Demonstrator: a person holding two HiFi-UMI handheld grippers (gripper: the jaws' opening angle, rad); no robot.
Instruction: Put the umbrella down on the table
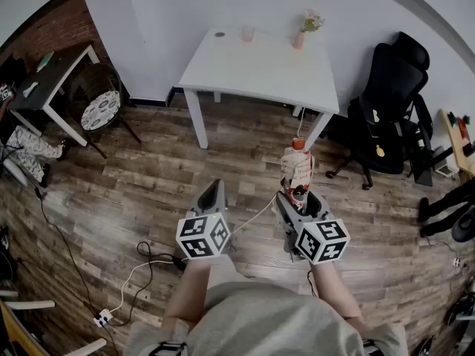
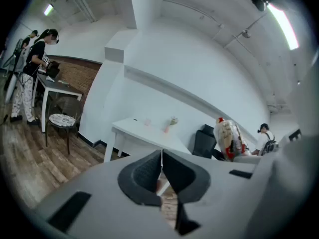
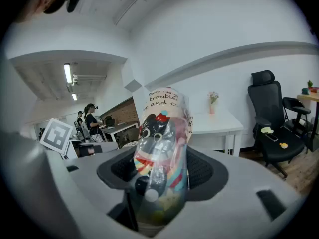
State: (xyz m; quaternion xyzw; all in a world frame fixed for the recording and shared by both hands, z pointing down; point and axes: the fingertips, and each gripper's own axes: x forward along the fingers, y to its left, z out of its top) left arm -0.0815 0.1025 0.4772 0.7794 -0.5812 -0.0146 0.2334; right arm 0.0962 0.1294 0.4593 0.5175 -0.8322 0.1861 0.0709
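A folded umbrella [image 1: 297,170] in a clear printed sleeve with a red tip stands between the jaws of my right gripper [image 1: 298,199], which is shut on it. In the right gripper view the umbrella [image 3: 162,156] fills the middle, pressed by both dark pads. My left gripper [image 1: 214,197] is beside it at the left, shut and empty; its pads [image 2: 149,176] meet in the left gripper view, where the umbrella [image 2: 228,138] shows at the right. The white table [image 1: 260,69] stands ahead against the wall, well beyond both grippers.
On the table's far edge sit a pink cup [image 1: 247,33], a small vase with flowers [image 1: 300,35] and a dark disc [image 1: 219,34]. A black office chair [image 1: 390,102] is at the right, a desk and round stool [image 1: 99,110] at the left. Cables [image 1: 148,262] lie on the wooden floor.
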